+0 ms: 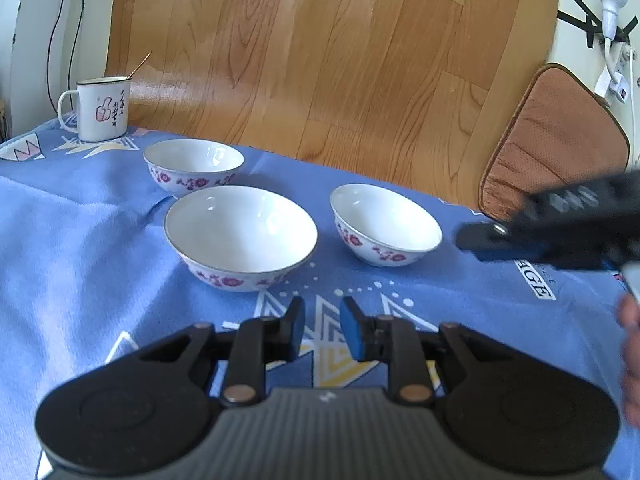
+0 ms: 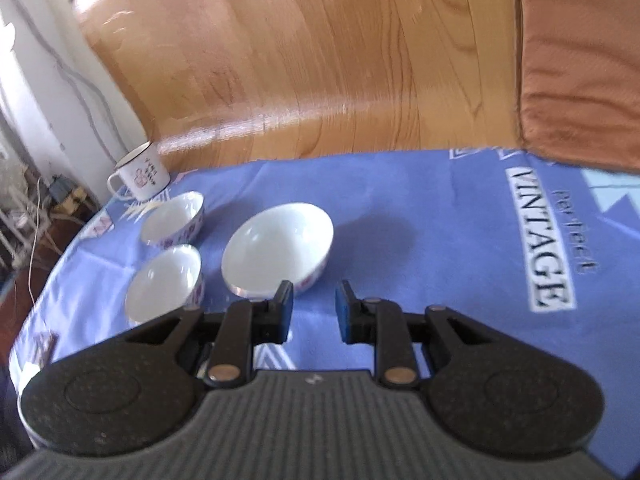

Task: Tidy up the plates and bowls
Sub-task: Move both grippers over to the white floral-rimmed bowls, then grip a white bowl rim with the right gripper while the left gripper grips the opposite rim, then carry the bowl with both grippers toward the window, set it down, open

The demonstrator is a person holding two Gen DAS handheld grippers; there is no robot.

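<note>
In the left wrist view, the left tool (image 1: 322, 326) sat low in the middle, its blue pads a narrow gap apart, holding nothing. It hung over the blue cloth (image 1: 80, 248) on the bench. Just past it, near the middle of the frame, stood the big bowl (image 1: 240, 236), white with purple flowers. To its right, a little apart, stood a small bowl (image 1: 386, 224). Behind the big bowl, up and left, was another small bowl (image 1: 194, 166). Farther off, at the upper left, an enamel mug (image 1: 100, 108) stood at the cloth's edge with a thin stick in it. The right tool (image 1: 552, 224) poked in from the right side, blurry.

In the right wrist view, the right tool (image 2: 314, 314) was also a narrow gap apart and empty, and the big bowl (image 2: 276, 248) lay just beyond its left pad. A brown cushion (image 2: 576, 60) filled the upper right.
</note>
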